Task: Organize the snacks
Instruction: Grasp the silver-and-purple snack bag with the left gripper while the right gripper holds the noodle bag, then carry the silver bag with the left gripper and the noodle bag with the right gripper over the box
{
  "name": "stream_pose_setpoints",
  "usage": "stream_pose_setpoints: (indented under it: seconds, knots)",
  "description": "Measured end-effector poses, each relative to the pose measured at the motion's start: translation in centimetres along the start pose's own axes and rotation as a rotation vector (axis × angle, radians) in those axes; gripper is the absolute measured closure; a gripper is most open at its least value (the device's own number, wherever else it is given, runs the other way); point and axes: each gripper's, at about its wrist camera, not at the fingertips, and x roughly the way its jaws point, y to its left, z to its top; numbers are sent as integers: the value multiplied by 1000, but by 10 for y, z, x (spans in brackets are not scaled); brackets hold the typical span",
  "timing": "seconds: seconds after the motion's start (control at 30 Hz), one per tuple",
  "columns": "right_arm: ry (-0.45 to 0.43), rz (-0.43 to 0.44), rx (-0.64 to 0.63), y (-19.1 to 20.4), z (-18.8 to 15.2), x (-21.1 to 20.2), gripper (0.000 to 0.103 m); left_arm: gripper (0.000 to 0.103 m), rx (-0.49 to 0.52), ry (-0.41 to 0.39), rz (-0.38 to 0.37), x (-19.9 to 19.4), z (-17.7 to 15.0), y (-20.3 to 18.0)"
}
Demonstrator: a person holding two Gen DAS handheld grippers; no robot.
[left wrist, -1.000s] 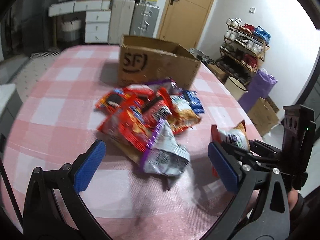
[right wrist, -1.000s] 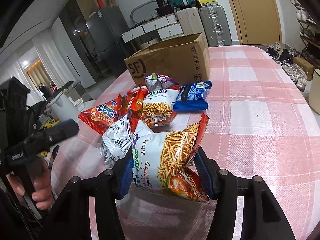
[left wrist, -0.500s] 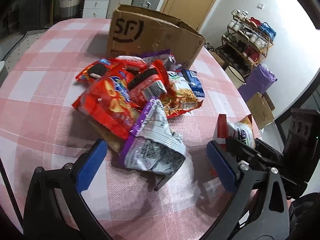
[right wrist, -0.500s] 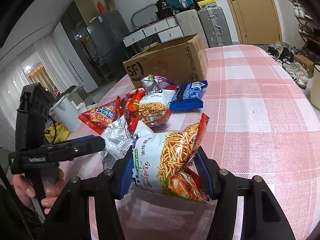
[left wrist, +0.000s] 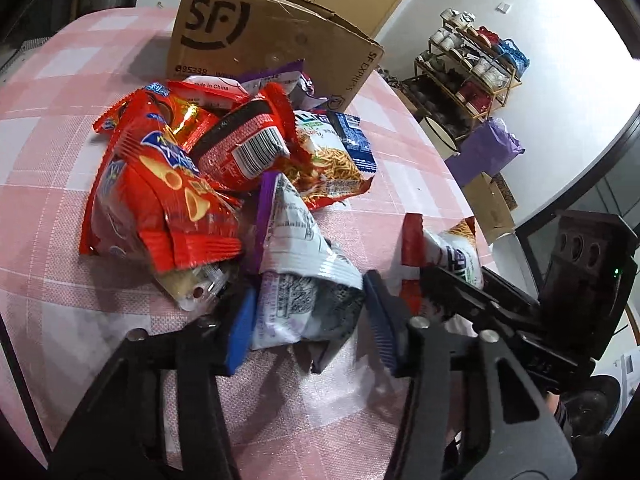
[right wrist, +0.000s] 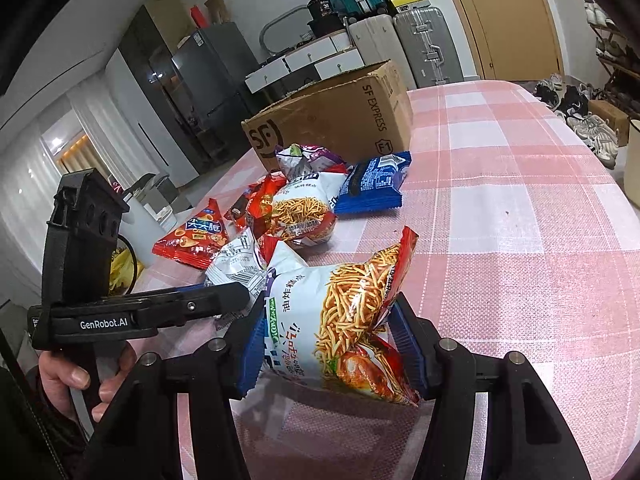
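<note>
Left gripper [left wrist: 310,326] pinches a white-and-purple packet [left wrist: 300,276]; right gripper [right wrist: 328,350] clamps a noodle-snack bag [right wrist: 340,320]. Behind the snack pile [left wrist: 224,152], the cardboard box [left wrist: 260,36] hides its inside.

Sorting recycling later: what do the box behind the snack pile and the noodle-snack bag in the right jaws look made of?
Box: brown corrugated cardboard, matte, with creased edges and printed black logo. Noodle-snack bag: thin glossy plastic film, likely foil-lined; it crinkles and reflects light.
</note>
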Motion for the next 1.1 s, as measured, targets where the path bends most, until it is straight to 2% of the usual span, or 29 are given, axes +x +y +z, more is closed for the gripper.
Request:
stream_pose_setpoints:
  seconds: [0.2,0.37,1.1]
  knots:
    - [1,-8,-4,2,1,-1,45,72,24,1,-17,5,-2,-7]
    - [-11,-24,-11,5,3,-7,45,72,62,-23,-13,-6,-5,-16]
    - [-54,-46,-90,37,22,-31,44,71,120,-155,-38,-96,-12,-23]
